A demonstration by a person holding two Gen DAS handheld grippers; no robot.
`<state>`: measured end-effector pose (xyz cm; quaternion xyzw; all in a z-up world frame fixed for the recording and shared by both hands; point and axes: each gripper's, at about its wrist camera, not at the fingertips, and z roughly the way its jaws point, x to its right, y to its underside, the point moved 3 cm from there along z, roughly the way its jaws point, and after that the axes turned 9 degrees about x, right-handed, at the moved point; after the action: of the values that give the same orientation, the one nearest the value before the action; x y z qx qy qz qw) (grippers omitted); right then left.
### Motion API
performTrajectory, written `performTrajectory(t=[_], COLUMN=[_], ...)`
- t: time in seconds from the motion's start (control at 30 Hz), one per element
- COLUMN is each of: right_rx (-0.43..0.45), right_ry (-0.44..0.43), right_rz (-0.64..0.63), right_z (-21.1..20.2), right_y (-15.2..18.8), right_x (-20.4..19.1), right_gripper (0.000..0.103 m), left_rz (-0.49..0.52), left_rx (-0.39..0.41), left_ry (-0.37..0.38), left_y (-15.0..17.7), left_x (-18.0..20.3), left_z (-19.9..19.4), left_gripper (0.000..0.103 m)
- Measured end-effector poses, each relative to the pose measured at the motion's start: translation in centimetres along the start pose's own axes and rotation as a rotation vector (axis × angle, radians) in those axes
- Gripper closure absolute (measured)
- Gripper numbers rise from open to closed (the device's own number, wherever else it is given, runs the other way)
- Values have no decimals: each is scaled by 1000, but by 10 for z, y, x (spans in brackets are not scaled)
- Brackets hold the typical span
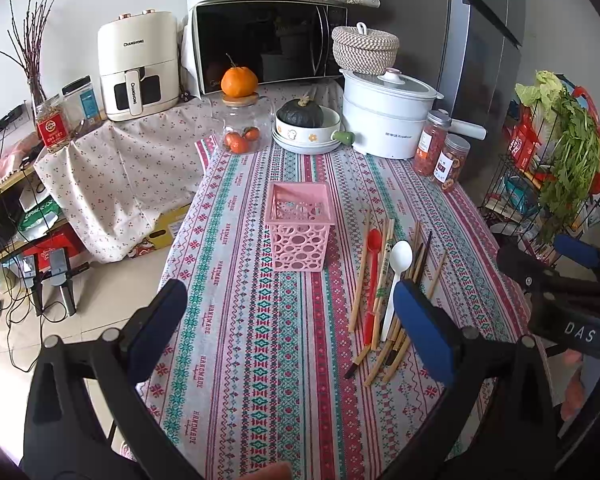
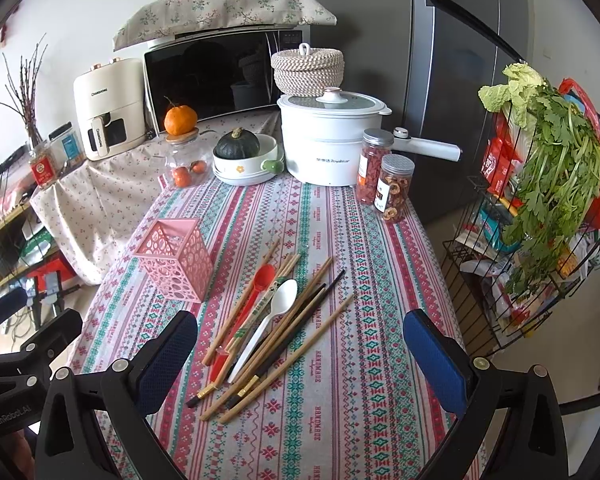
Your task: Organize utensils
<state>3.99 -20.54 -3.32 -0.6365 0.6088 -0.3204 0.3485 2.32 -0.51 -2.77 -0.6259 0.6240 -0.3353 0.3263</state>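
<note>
1. Utensils, loose pile: a red plastic spoon (image 2: 260,280), a white plastic spoon (image 2: 278,302), wooden chopsticks (image 2: 300,344), dark chopsticks (image 2: 320,300) and one paper-sleeved pair (image 2: 256,316) lie criss-crossed on the striped patterned tablecloth (image 2: 340,400), near the middle of the table.
2. Pink perforated plastic holder basket (image 2: 178,258) stands upright just left of the pile, apart from it; nothing is visible inside it.
3. Left gripper (image 1: 290,320), with blue-padded fingers (image 1: 160,320), hangs over the near table edge; its jaws are spread wide and hold nothing. One pad overlaps the pile's near end in the left wrist view; contact cannot be determined.
4. Right gripper (image 2: 302,354) hovers above the pile, jaws spread wide, empty.
5. Far end of the table: white electric pot with glass lid (image 2: 328,140), two clear jars of dried fruit (image 2: 384,176), and a dark green squash in a white bowl (image 2: 236,146).
</note>
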Motion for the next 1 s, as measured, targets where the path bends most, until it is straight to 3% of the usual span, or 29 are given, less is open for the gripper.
performTrajectory(t=[1.0], right_rx=[-2], right_ry=[-2], right_rz=[0], right_z=[0], right_y=[0], right_x=[-1], right_gripper=[0], left_rz=[-1], left_rx=[1], left_ry=[2], left_y=[1], left_x=[2], left_z=[0], left_gripper=[1])
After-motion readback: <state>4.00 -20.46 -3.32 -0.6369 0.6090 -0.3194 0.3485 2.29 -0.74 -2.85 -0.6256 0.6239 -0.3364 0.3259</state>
